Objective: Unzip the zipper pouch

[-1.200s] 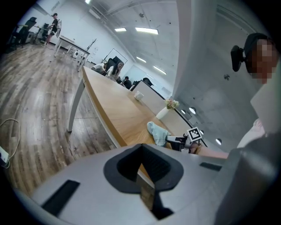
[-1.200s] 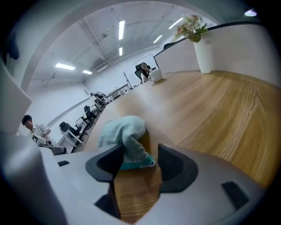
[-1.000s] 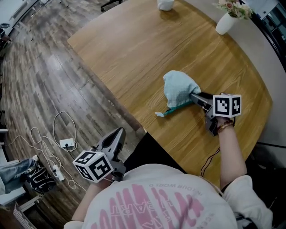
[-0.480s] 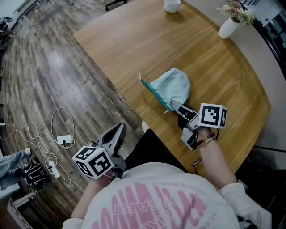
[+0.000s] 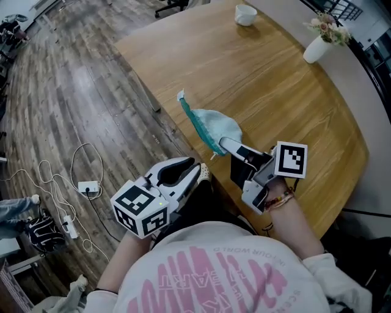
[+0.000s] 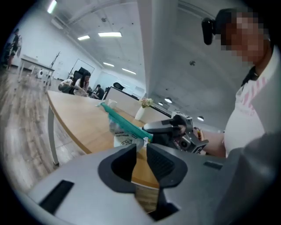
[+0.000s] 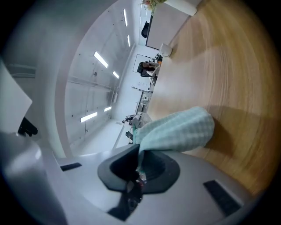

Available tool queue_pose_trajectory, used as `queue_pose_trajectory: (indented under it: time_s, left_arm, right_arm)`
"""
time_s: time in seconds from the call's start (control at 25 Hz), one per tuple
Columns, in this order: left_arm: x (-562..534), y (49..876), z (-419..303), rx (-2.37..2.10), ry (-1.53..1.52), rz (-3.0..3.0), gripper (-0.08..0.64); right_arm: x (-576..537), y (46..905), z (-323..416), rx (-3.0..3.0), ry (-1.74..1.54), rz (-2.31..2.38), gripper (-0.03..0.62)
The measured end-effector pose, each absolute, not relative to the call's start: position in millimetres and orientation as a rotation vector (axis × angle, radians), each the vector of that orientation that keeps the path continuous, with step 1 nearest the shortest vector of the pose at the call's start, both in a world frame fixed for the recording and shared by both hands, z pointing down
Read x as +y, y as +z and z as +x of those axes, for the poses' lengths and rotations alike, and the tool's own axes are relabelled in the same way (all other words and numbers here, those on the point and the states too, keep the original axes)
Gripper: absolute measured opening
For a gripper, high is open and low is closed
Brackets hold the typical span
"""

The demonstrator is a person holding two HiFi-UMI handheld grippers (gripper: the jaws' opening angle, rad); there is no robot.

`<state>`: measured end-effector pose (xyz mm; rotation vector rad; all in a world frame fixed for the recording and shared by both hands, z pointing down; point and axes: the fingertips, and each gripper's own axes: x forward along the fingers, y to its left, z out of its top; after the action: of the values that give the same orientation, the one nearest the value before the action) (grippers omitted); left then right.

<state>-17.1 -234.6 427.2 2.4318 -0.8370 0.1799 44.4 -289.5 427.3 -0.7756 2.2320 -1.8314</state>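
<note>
The zipper pouch (image 5: 219,126) is pale green checked cloth with a teal zipper edge (image 5: 194,121). It hangs over the table's near edge, its zipper side facing left. My right gripper (image 5: 221,145) is shut on the pouch's near end, and the cloth (image 7: 180,129) bunches out from between its jaws (image 7: 138,154). Just off the table edge, my left gripper (image 5: 198,172) points at the pouch without touching it. Its jaws (image 6: 141,150) stand open by a narrow gap with nothing in it. From the left gripper view, the teal zipper (image 6: 124,123) is seen ahead, beside the right gripper (image 6: 154,127).
The wooden table (image 5: 275,92) carries a white cup (image 5: 246,14) and a white vase of flowers (image 5: 319,44) at its far side. Cables and a power adapter (image 5: 86,189) lie on the wooden floor to the left.
The right gripper has dragged the pouch from mid-table to the near edge and turned it, zipper side now facing left. The left gripper has risen toward the table edge and rolled.
</note>
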Motion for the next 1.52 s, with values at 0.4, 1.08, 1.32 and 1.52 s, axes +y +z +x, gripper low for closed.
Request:
queue_pose_trajectory:
  time_s: [0.4,1.08,1.32,1.52]
  left_arm:
    - [-224,389,-13,-0.961,0.226,2.616,0.101]
    - [-227,377,-23,-1.085,0.372,2.618,0.005]
    - [-228,375,-23,-1.035,0.392,2.592,0.003]
    - [-227,377,-32,-1.037,0.367,2.562,0.003]
  right_arm:
    - [-268,376,-7,2.25,-1.819,-0.536,0.009]
    - [-271,369,-3,2.283,-1.755,-0.684,0.009]
    - [-270,372,-1,2.421,-1.674,-0.757,0.008]
    - [-264,377,-6,2.451,-1.675,-0.755,0.008]
